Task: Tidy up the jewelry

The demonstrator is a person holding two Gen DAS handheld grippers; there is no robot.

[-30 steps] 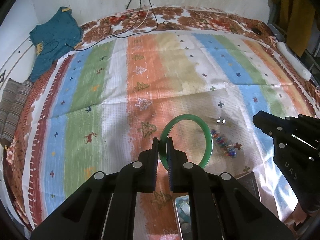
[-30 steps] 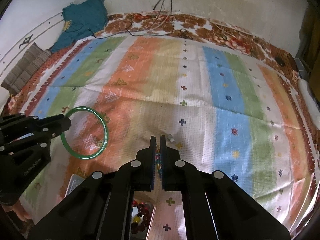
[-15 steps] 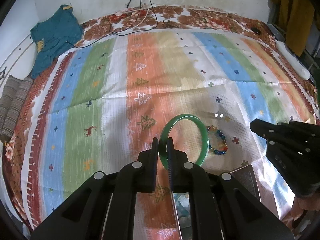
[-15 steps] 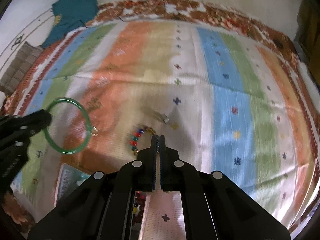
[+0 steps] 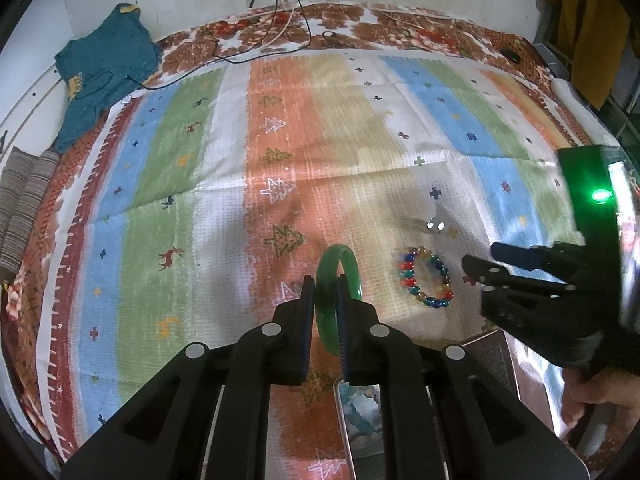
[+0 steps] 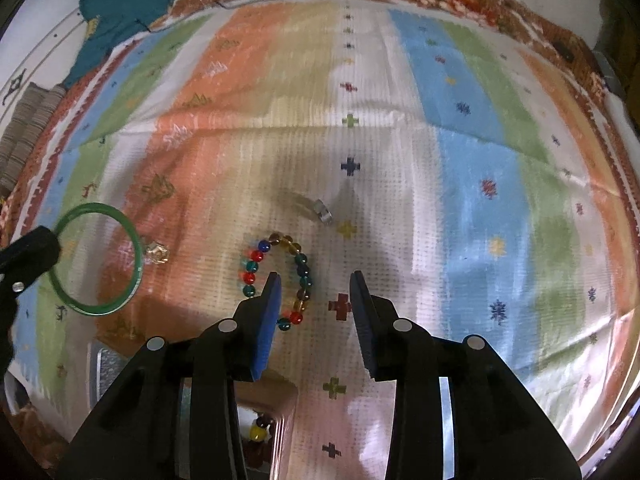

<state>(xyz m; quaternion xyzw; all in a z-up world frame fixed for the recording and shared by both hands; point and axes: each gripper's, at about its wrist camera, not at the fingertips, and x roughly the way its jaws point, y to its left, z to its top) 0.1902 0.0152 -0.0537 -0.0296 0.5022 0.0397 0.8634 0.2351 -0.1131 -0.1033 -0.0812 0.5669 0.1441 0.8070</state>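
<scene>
A green bangle (image 5: 352, 268) stands edge-on between the pads of my left gripper (image 5: 324, 284), which is shut on it a little above the striped blanket (image 5: 168, 200). In the right wrist view the bangle (image 6: 138, 256) hangs at the far left from the left gripper (image 6: 28, 252). A bracelet of coloured beads (image 6: 256, 256) lies flat on the blanket. My right gripper (image 6: 316, 280) hovers over it, jaws opening, pads touching nothing. The bracelet's right side lies between the fingers. In the left wrist view the bracelet (image 5: 404, 272) lies left of the right gripper (image 5: 480, 256).
A small silver piece (image 6: 323, 210) lies just beyond the bracelet, and a small pale trinket (image 6: 156, 252) lies by the bangle. An open jewelry box (image 6: 260, 432) with beads sits at the near edge. A teal garment (image 5: 104, 64) and cables (image 5: 280, 32) lie far back.
The right gripper has come down over the bead bracelet and its shut jaws have parted. The bracelet now lies as a ring on the blanket. The bangle has swung edge-on in the left gripper.
</scene>
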